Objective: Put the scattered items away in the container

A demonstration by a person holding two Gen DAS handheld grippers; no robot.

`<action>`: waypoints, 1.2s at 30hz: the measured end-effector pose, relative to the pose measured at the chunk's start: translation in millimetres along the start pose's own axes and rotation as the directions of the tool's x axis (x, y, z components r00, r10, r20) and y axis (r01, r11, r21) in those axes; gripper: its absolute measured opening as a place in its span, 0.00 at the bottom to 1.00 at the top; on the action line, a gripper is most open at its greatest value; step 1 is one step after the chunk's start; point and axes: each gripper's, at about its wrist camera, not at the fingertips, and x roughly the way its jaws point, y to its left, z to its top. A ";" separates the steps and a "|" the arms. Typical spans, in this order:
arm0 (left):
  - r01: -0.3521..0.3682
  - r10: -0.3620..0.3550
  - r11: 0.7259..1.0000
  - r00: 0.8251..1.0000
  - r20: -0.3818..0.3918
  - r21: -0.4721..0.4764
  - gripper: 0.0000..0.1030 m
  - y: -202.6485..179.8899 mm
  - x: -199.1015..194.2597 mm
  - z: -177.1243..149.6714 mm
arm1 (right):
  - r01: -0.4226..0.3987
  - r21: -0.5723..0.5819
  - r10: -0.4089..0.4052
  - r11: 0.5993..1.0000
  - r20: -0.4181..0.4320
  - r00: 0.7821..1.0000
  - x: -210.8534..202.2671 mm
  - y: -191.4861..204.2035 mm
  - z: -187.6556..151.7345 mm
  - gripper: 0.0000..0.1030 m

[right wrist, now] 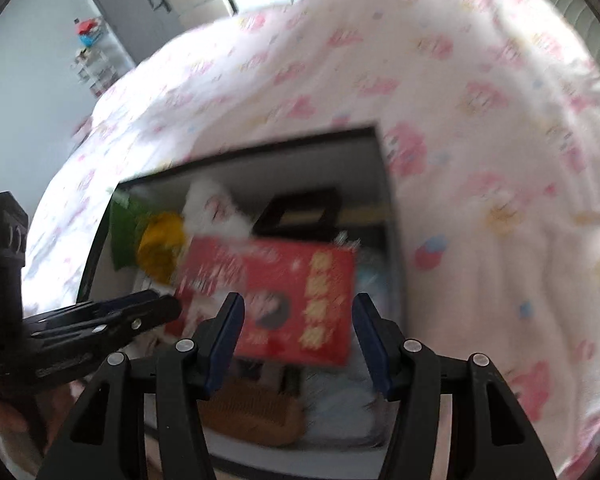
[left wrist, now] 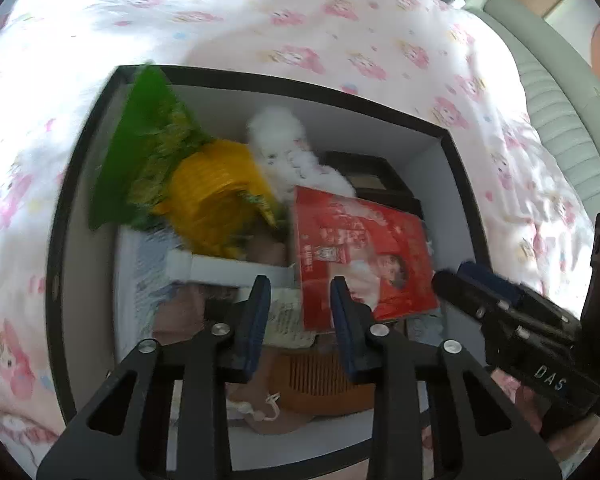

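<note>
black box (left wrist: 56, 264), red packet (left wrist: 360, 252) inside

The packet (left wrist: 360, 256) lies in the box (left wrist: 56, 264), comb (left wrist: 320, 380) nearer the camera.

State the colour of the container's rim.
Black rim; white inside; clearest in the left wrist view.

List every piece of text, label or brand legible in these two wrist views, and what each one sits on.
"DAS": white letters on the body of the right gripper, seen in the left wrist view.
Red packet: white and yellow print, too blurred to read in either view.
Green snack bag: print blurred, unreadable.
Printed paper slip between the fingers of the left gripper: lines of text too small to read.
Nothing else legible.
</note>
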 end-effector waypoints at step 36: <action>-0.163 0.066 0.973 0.874 0.482 0.163 0.99 -49.3 -202.5 -39.2 | 0.216 -0.015 -0.194 0.976 0.384 0.903 -176.5 86.3 -50.4 0.74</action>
